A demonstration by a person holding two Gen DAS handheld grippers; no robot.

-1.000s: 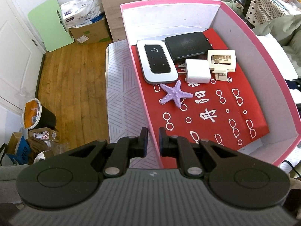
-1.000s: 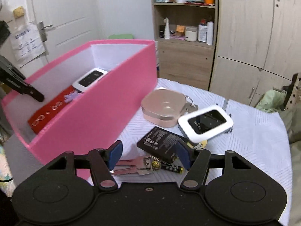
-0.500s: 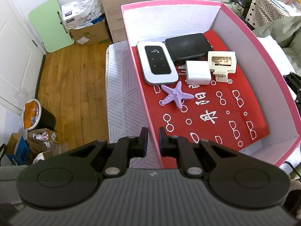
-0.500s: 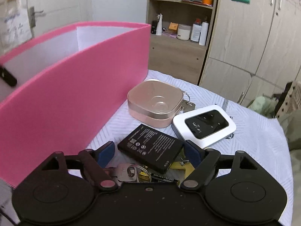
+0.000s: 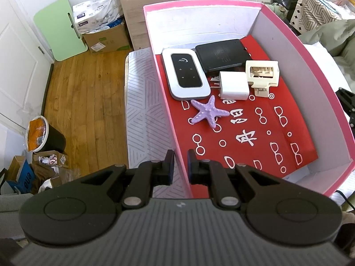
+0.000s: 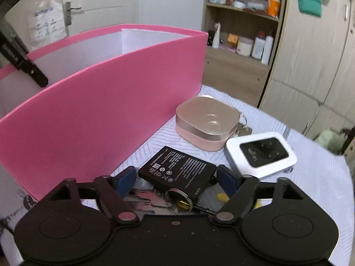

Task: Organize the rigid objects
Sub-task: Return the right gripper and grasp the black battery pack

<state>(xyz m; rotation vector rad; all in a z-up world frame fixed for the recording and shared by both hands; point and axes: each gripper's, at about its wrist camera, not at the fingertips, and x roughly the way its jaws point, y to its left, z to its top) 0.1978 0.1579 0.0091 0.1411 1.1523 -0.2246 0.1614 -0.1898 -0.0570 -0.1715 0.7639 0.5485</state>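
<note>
Left gripper: clamped on the near-left wall of the pink box, one pad outside, one inside.
Box contents: white router at 11 o'clock of the red liner; black flat device just to its 3 o'clock; white charger and cream plastic clip touching side by side; purple starfish at 6 o'clock of the router.
Right gripper: jaws opening, wide apart, with the black battery between them (pads not pressing it).
Battery: lies flat on the patterned tablecloth, partly over keys on a ring.
Pink square case: at 12 o'clock of the battery, just beside the box wall.
Second white router: at 2 o'clock of the battery, touching the case.
</note>
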